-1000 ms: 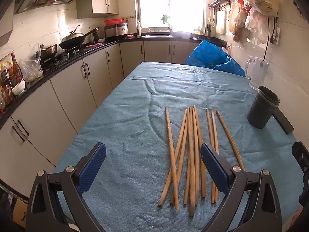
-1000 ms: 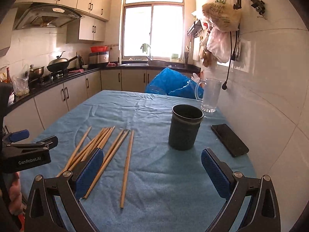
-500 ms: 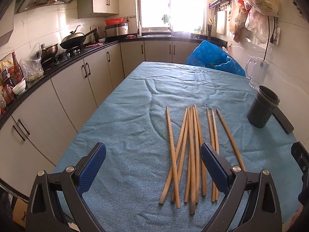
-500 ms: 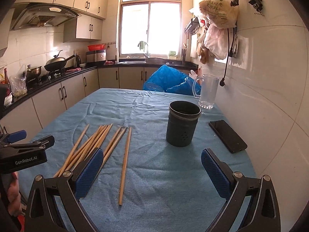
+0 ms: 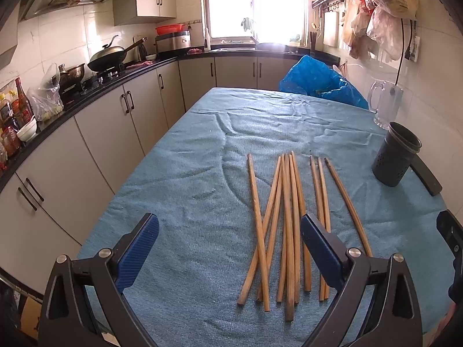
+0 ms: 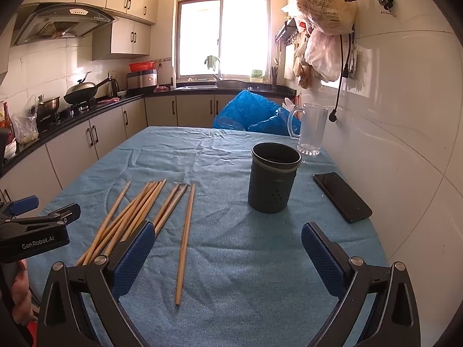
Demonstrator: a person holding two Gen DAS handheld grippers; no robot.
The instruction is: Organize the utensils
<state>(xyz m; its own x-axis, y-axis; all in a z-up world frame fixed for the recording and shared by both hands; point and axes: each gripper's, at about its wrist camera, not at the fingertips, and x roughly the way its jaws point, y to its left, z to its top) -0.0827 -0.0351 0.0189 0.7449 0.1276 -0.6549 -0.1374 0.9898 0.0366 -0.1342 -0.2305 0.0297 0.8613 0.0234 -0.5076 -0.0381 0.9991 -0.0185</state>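
Observation:
Several wooden chopsticks (image 5: pixel 289 217) lie side by side on the blue tablecloth (image 5: pixel 188 173), some crossing. In the right wrist view the same chopsticks (image 6: pixel 139 211) are left of centre, with one single chopstick (image 6: pixel 185 240) lying apart on their right. A dark grey perforated utensil holder (image 6: pixel 273 180) stands upright beyond them; the left wrist view has that holder (image 5: pixel 395 157) at far right. My left gripper (image 5: pixel 228 248) hovers open over the near ends of the chopsticks, holding nothing. My right gripper (image 6: pixel 227 253) is open and empty, in front of the holder.
A black phone (image 6: pixel 341 196) lies right of the holder near the tiled wall. A glass mug (image 6: pixel 311 128) and a blue plastic bag (image 6: pixel 254 114) sit at the table's far end. Kitchen cabinets run along the left; a hand (image 6: pixel 20 289) holds the left gripper.
The right gripper has shifted slightly forward and left, so the holder and phone look a little nearer. The left view has barely changed. Both grippers stay open.

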